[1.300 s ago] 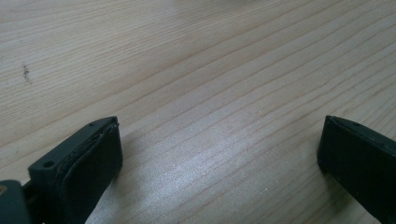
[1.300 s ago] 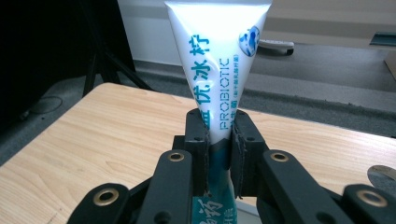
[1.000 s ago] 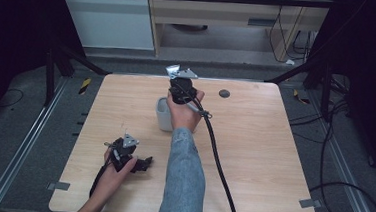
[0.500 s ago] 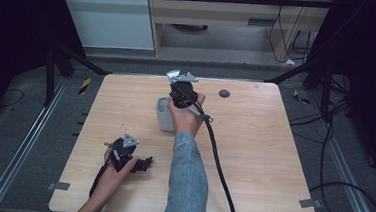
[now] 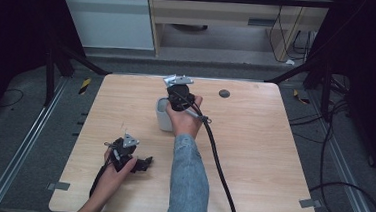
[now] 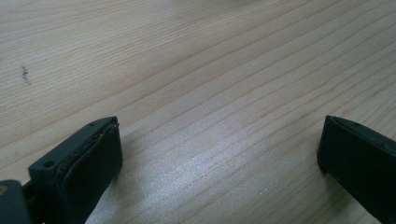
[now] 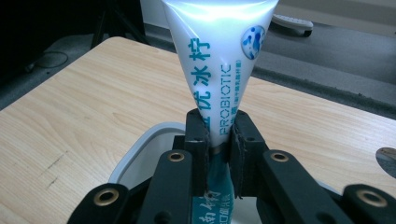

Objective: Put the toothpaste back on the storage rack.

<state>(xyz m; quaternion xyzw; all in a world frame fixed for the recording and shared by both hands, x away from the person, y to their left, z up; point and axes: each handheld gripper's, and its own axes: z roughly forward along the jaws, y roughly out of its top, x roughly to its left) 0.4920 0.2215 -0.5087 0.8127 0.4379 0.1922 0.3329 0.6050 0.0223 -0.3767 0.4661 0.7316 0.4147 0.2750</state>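
**Inspector:** Wooden table (image 5: 272, 157), pale grain, with grey floor and trailing cables around it. Report the right gripper (image 7: 219, 140).

**Assistant:** Its jaws are clamped on a tube (image 7: 217, 60), held upright between the pads. In the high view the right gripper (image 5: 179, 93) sits toward the table's far edge, directly over a white cup (image 5: 164, 115).

**Inspector:** Appearance of the tube?

**Assistant:** Glossy white body, widening upward from the jaws to a flat crimped end. Below the jaws it turns teal, going down into the white cup (image 7: 140, 144) just beneath the gripper.

**Inspector:** Markings?

**Assistant:** Teal Chinese characters run along the body, beside "PROBIOTIC" in teal capitals. A round blue emblem sits near the top. Smaller print is too fine to read.

**Inspector:** Left gripper (image 6: 219, 154)?

**Assistant:** Jaws spread wide, bare wood between them. In the high view the left gripper (image 5: 134, 161) rests low near the table's near edge, well apart from the right one
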